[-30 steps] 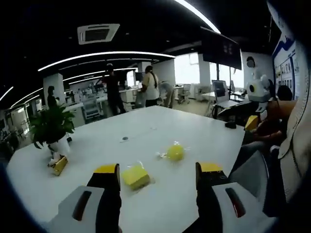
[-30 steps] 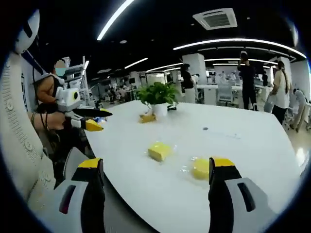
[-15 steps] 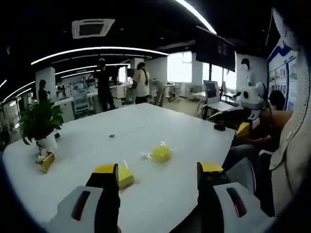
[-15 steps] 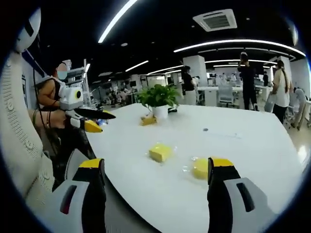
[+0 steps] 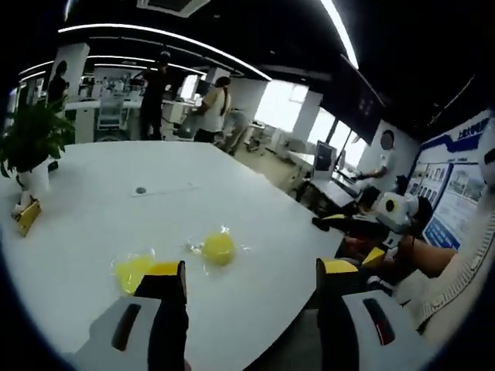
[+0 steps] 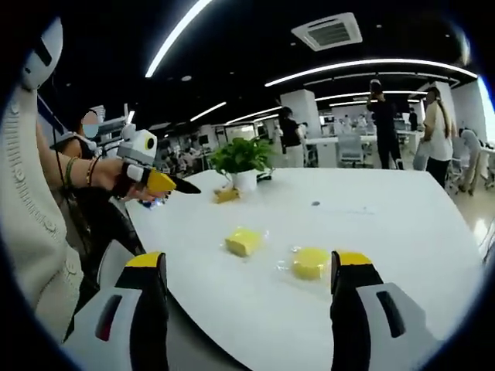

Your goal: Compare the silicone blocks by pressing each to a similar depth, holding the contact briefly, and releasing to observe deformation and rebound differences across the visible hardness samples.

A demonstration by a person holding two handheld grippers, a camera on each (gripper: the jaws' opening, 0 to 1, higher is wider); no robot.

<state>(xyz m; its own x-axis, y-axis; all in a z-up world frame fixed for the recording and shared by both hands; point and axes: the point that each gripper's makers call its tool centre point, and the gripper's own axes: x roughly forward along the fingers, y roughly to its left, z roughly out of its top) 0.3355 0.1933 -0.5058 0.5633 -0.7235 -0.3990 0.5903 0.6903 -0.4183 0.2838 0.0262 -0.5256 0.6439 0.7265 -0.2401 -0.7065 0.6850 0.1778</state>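
Both views look from the near edge across the table (image 5: 232, 209), sharing it.

white table (image 6: 402, 232) | two yellow blocks (image 6: 243, 241) | potted plant (image 6: 243, 161)

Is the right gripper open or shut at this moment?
Open. In the right gripper view, the right gripper has its jaws wide apart, nothing between them, above the white table.

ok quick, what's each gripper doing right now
left gripper: open, holding nothing, above the table.
right gripper: open, holding nothing, short of the blocks.
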